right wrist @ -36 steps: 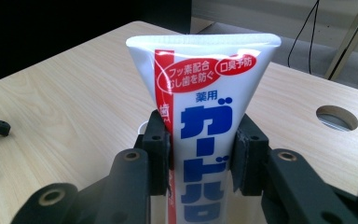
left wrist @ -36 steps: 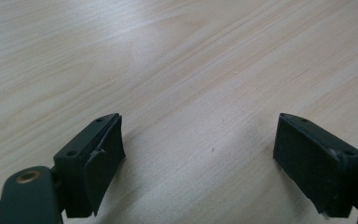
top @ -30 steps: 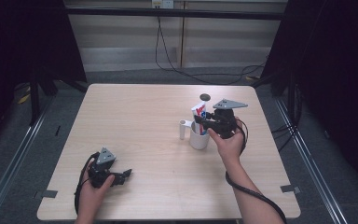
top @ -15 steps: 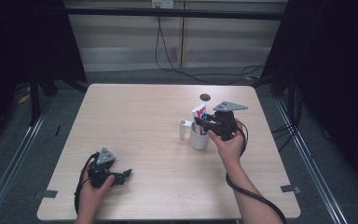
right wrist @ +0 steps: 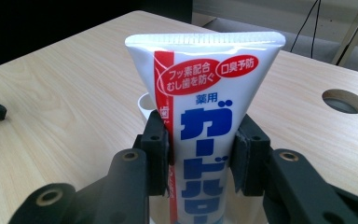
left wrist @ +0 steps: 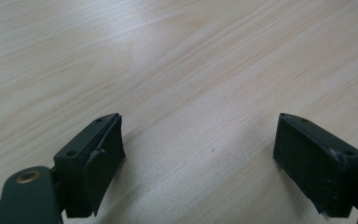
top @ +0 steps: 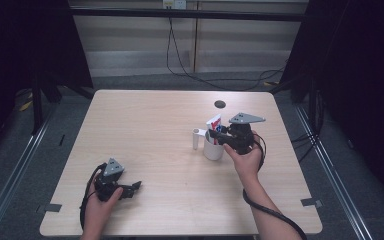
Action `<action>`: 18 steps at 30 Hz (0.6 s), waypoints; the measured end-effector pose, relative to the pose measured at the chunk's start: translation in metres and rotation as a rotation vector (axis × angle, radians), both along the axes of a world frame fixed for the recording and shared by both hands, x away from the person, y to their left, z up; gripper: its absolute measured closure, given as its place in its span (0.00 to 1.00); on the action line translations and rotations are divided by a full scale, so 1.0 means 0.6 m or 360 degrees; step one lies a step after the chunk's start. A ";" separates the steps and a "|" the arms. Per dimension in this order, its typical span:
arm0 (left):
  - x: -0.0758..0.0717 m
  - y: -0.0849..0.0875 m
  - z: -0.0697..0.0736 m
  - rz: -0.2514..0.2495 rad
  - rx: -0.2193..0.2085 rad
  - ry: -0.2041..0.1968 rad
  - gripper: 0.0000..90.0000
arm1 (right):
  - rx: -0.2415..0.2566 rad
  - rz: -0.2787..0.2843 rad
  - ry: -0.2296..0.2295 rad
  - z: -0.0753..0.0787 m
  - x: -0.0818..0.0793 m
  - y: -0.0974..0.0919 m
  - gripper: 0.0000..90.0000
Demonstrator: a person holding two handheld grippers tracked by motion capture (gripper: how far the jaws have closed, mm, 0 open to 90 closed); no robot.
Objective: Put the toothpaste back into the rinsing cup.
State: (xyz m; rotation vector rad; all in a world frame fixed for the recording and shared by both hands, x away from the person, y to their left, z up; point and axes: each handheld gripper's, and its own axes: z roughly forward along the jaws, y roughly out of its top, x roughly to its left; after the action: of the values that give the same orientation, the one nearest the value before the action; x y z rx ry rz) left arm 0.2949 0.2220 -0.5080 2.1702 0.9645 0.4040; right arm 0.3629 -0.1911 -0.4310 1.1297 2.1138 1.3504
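My right hand-held gripper [right wrist: 200, 156] clamps the toothpaste tube [right wrist: 204, 112], which stands upright, its long axis vertical, in the white cup [top: 212, 148]; my left hand-held gripper [top: 130, 188] rests open, well apart on the worktop [top: 145, 130].

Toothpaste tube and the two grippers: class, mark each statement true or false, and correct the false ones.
1. The right gripper is closed on the toothpaste tube. True.
2. The tube lies flat on the table. False: it stands upright, crimped end up, in the white cup.
3. The left gripper holds something. False: its jaws are open over bare wood.
4. The tube's print is red and blue on white. True.
5. The round hole in the table is beside the left gripper. False: it lies at the far side, beyond the cup.
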 end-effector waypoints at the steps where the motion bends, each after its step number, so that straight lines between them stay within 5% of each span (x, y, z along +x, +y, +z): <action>1: 0.000 0.000 0.000 0.0000 0.0000 0.0000 0.17 | 0.0000 0.0000 0.0000 0.000 0.000 0.000 0.70; 18: 0.000 0.000 0.000 0.0003 -0.0001 0.0000 0.17 | -0.0024 0.0016 -0.0005 -0.019 -0.007 -0.005 0.69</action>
State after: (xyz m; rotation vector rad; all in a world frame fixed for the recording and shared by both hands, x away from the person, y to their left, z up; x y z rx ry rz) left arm 0.2948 0.2220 -0.5080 2.1689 0.9667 0.4042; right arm 0.3585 -0.1942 -0.4426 1.1116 2.1271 1.3374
